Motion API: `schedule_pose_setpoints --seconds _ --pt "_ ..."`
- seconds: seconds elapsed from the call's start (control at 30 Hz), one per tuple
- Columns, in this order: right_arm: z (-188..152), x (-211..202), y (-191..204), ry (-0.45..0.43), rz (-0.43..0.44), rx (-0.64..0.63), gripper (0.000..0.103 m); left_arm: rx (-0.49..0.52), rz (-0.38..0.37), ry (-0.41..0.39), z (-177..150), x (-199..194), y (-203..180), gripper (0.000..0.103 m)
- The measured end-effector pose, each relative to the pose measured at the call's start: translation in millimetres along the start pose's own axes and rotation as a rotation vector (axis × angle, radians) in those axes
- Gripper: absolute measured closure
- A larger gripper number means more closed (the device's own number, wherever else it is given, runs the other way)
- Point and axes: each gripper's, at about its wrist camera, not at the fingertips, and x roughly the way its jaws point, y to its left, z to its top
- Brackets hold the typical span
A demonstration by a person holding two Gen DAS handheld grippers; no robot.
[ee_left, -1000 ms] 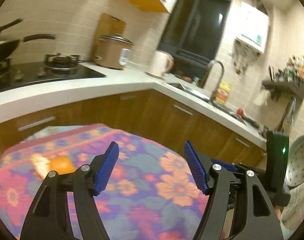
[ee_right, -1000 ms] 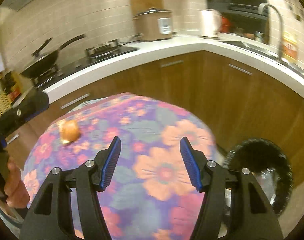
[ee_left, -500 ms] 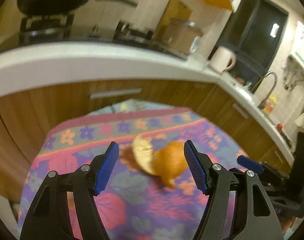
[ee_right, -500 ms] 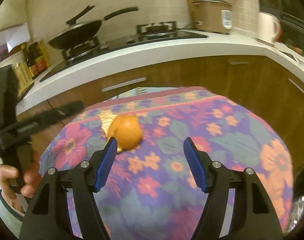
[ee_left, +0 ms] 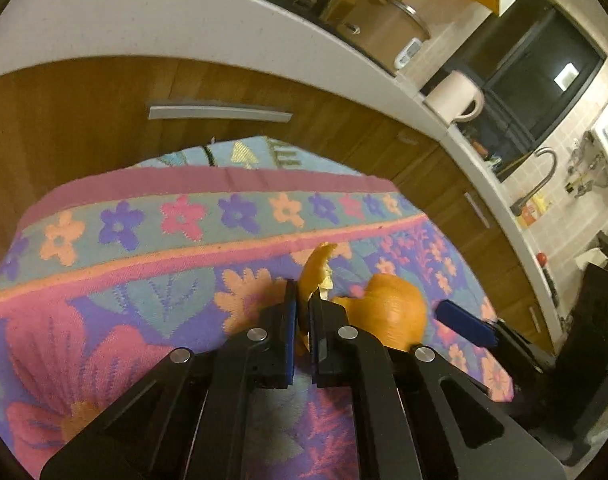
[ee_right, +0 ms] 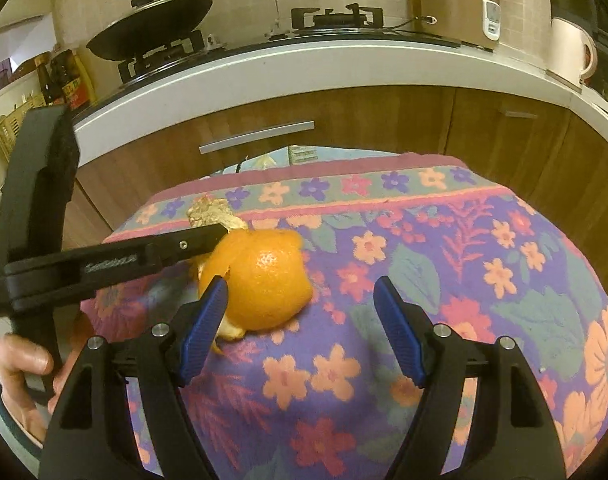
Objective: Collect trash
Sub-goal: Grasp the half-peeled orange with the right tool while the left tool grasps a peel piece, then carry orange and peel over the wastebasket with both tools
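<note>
An orange peel (ee_right: 263, 276) lies on the flowered tablecloth (ee_right: 464, 280), domed like a whole fruit with a loose pale flap at its left. In the left wrist view the peel (ee_left: 388, 312) sits just right of my fingers. My left gripper (ee_left: 302, 304) is shut on the peel's flap (ee_left: 316, 268); it reaches in from the left in the right wrist view (ee_right: 211, 236). My right gripper (ee_right: 299, 300) is open, its left pad touching the peel's near left side; its blue tip shows in the left wrist view (ee_left: 464, 322).
A wooden cabinet front (ee_right: 344, 120) under a white counter (ee_right: 304, 60) stands close behind the table. On the counter are a wok (ee_right: 155, 28), a rice cooker (ee_right: 460, 4) and a white kettle (ee_left: 456, 96). The table edge (ee_left: 223, 176) lies beyond the peel.
My left gripper moved forward and down and closed on the peel's flap. My right gripper came nearer the peel, which now lies between its open fingers.
</note>
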Motion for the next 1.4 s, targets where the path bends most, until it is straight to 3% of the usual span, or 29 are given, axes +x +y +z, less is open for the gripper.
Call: schedule_pose_setpoints --seconds 0.07,0.1,0.13,0.23,0.47,1.0,1.4 --pt "3 8 4 0.022 0.013 -0.018 0.032 -0.002 -0.002 -0.008 -2 -2 0 0.1" --pt "3 12 6 0.039 0.017 -0.029 0.039 -0.002 -0.01 -0.015 -3 -3 1 0.1" --pt "3 14 6 0.055 0.03 -0.035 0.064 -0.001 -0.019 -0.024 -3 -4 0 0.1" --pt "-1 7 -3 0.039 0.051 0.006 0.076 -0.015 -0.042 -0.049 -4 -11 2 0.1" --pt "-18 -18 -40 0.0 0.125 0.173 0.076 -0.014 -0.092 -0.043 -7 -17 -2 0.101" --pt "-50 -98 -68 -0.075 0.133 0.195 0.076 0.16 -0.169 -0.023 -41 -37 -68 0.101" --pt "-87 -183 -121 -0.2 0.034 0.228 0.076 0.327 -0.25 -0.03 -67 -47 -158 0.101"
